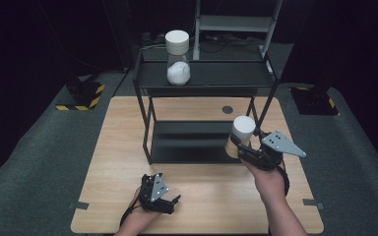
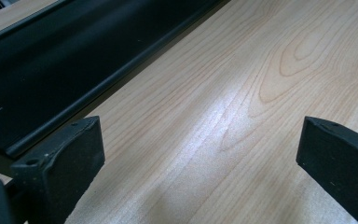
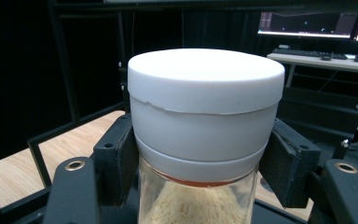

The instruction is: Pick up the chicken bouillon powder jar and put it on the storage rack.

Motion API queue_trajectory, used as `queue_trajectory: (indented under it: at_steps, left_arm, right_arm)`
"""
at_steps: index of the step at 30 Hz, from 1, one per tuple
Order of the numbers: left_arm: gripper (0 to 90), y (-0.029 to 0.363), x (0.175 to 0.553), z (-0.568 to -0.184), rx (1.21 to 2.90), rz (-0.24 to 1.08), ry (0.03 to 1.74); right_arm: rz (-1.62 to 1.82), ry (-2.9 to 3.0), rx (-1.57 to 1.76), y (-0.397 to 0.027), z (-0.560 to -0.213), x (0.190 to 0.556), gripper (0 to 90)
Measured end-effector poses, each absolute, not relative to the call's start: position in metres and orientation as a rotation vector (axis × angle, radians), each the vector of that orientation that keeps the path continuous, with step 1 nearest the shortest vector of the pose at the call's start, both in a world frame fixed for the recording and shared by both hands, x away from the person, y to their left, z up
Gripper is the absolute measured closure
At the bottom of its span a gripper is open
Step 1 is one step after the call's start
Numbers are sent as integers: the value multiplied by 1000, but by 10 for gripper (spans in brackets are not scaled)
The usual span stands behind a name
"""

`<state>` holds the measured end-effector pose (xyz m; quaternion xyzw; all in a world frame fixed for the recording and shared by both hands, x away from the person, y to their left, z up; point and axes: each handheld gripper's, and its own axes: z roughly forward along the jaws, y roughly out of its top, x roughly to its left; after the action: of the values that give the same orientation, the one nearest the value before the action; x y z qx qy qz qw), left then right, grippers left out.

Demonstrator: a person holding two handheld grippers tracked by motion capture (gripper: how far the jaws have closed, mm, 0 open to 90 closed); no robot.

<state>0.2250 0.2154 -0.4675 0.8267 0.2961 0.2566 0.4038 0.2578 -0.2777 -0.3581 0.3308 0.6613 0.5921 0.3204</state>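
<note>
Right gripper point(image 1: 239, 147) clamped on jar point(image 3: 200, 140) of tan grains, white lid on, at front right of black shelf point(image 1: 204, 76). Second jar point(image 1: 178, 59) holding white powder on top tier. Left gripper point(image 1: 165, 199) spread wide, empty, low over table point(image 1: 202, 196).

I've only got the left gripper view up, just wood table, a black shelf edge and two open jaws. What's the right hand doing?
Observer: The right gripper is shut on a jar with a white lid, just under the lid.
Operator: What's in that jar?
Observer: Something tan and granular shows through the glass in the right gripper view.
Operator: Where is it relative to the rack?
Observer: In the high view the jar sits by the front right corner of the black rack's lower shelf.
Operator: Anything else on the rack?
Observer: A second jar with white contents stands on the top shelf, towards its left.
</note>
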Motion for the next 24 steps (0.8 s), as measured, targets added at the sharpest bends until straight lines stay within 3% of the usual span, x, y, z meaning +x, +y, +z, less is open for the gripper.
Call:
queue_trajectory:
  at_steps: [24]
  left_arm:
    - [11,219,228,-467,2081,619,750]
  right_arm:
    - [1575,1677,842,-280,-322,271,348]
